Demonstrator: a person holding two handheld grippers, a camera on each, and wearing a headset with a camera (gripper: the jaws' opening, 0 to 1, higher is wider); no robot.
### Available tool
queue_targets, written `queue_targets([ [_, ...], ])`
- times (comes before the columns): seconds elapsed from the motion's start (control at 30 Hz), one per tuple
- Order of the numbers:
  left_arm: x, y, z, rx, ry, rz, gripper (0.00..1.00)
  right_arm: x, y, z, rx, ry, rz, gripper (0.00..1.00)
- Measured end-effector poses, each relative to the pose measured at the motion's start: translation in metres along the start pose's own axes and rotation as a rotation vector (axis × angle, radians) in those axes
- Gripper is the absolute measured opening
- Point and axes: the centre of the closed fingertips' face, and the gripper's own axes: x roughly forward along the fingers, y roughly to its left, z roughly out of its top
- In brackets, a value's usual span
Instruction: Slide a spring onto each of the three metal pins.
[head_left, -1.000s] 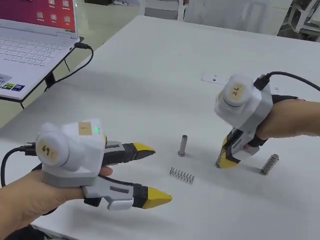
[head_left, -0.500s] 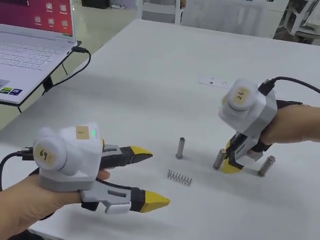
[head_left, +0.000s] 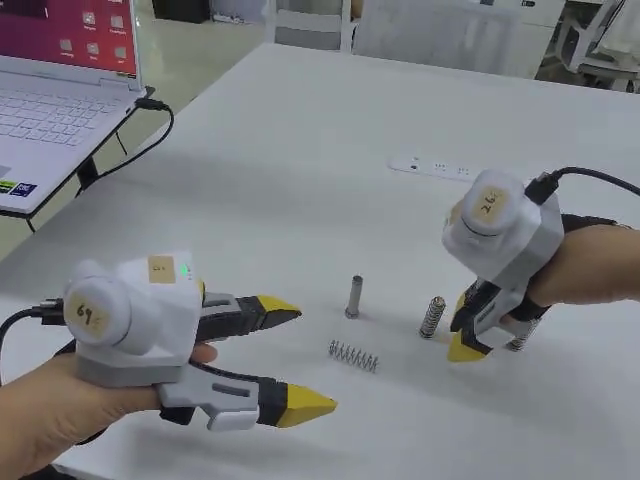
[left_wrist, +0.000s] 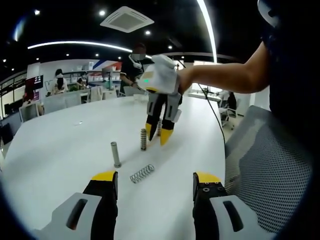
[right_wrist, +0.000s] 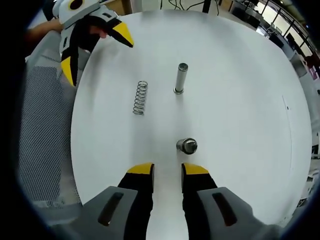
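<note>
One spring (head_left: 353, 355) lies flat on the white table (head_left: 300, 170), just on your side of the bare pin (head_left: 354, 297), which stands upright. The spring's length runs at a slant to the left gripper (head_left: 298, 355), which points at it from close by, jaws spread wide and holding nothing. In the left gripper view the spring sits just ahead, between the two yellow tips. The right gripper (head_left: 468, 336) hangs tips-down farther from the bare pin, just beyond a pin already wearing its spring (head_left: 432, 317). Its jaws stand a narrow gap apart with nothing between them. Your left is plainly the nearer hand for the loose spring. It will likely need to grip the spring across its coils, then stand it up over the bare pin.
</note>
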Motion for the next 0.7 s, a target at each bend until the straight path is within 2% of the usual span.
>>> queue_targets([
  [0.43, 0.001, -0.003, -0.001, 0.005, 0.009, -0.010, 0.55, 0.000, 0.018, 0.001, 0.029, -0.041, 0.010, 0.20],
  [0.7, 0.002, -0.005, -0.004, 0.011, 0.022, -0.017, 0.55, -0.001, 0.031, 0.008, 0.030, -0.071, 0.016, 0.20],
])
